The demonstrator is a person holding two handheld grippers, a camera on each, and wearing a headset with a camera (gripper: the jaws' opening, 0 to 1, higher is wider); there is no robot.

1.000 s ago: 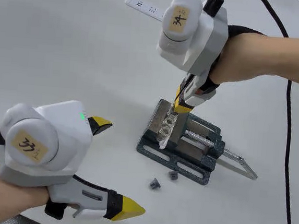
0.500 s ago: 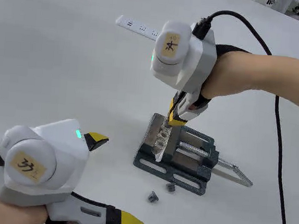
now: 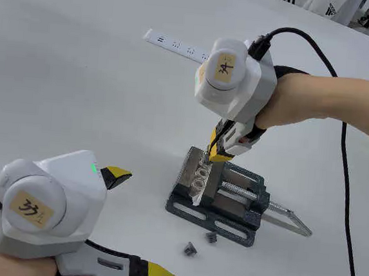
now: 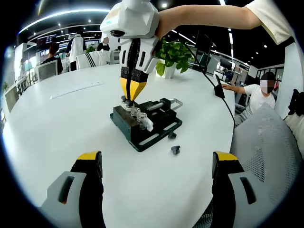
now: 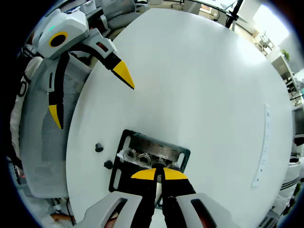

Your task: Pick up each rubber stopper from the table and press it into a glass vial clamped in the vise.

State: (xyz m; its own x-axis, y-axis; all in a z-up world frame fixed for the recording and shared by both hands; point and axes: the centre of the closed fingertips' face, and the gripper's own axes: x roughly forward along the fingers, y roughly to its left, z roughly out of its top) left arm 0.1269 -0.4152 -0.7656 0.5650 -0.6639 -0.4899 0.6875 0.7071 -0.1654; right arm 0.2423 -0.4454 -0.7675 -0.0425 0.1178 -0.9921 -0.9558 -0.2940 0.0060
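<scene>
Your right gripper (image 3: 216,155), jaws pinched nearly together, points down at the far end of the glass vials (image 3: 200,177) clamped in the vise (image 3: 227,209); whether anything sits between its tips is too small to tell. Your left gripper (image 3: 139,228) hangs wide open and empty. Two rubber stoppers (image 3: 190,248) lie on the table (image 3: 80,71) just beside the vise.

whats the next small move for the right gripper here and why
Probably lift the right gripper straight up off the far vial: its jaws look shut with the tips right at that vial, which seems capped dark. Two stoppers lie on the table beside the vise, and nearer vials look open.
</scene>
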